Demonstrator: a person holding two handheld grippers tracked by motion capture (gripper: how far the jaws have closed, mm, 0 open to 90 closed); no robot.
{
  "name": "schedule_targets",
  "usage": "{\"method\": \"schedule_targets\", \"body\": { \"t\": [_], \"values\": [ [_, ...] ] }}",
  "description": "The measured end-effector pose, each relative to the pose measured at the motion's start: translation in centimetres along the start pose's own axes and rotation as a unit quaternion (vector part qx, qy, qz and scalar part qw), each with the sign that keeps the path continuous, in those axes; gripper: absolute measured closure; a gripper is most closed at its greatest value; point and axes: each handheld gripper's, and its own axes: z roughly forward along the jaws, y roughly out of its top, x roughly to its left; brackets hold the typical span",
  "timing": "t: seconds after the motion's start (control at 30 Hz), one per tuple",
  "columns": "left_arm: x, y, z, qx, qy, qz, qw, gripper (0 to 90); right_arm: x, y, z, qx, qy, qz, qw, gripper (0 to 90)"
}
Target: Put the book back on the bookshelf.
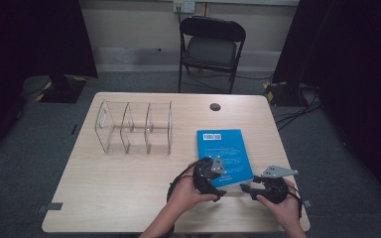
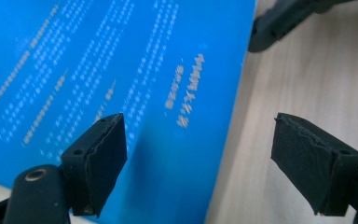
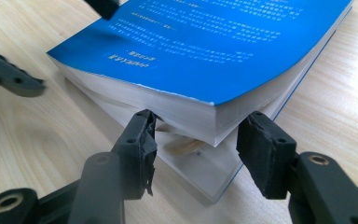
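1. Book (image 1: 223, 154) is lying flat on the table (image 1: 129, 188), blue cover up, right of centre and close to the person's edge; its long axis is running away from the person, leaning slightly to the left at the far end.

2. Right gripper (image 1: 248, 188) is sitting at the book's near right corner, pointing in toward it, so the book is lying straight ahead of those tongs. In the right gripper view the corner (image 3: 212, 123) is poking into the gap between the two jaws, with the upper block of pages lifting off the lower pages and back cover. The jaws are standing at a middling gap and the pads are not pressing on anything, so I am reading them as open, not gripping.

3. Left gripper (image 1: 218, 194) is hovering over the near edge of the cover, jaws spread wide with nothing between them; in the left gripper view one pad (image 2: 103, 158) is hanging above the blue cover and the other (image 2: 312, 163) above bare wood.

4. Rack (image 1: 135, 128), clear and three-slotted, is standing well apart to the far left.

5. Judging by this, the right gripper is the better placed one: the raised corner is already lying in its mouth, so closing there looks like the coming move, and the grip is turning on catching the whole thickness rather than only the top pages.
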Motion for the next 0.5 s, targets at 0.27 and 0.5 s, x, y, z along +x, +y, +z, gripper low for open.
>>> {"method": "schedule_targets", "body": {
  "t": [0.27, 0.5],
  "values": [
    [0.0, 0.4, 1.4, 0.009, 0.008, 0.005, 0.9999, 17.5, 0.1, 0.4, -0.1, -0.008, 0.003, -0.002, 1.0000, 47.7],
    [0.1, 0.7, 2.5, 0.011, 0.021, 0.012, 0.9997, 15.8, 0.1, 0.4, -0.1, -0.009, 0.003, 0.000, 1.0000, 47.8]
  ]
}}
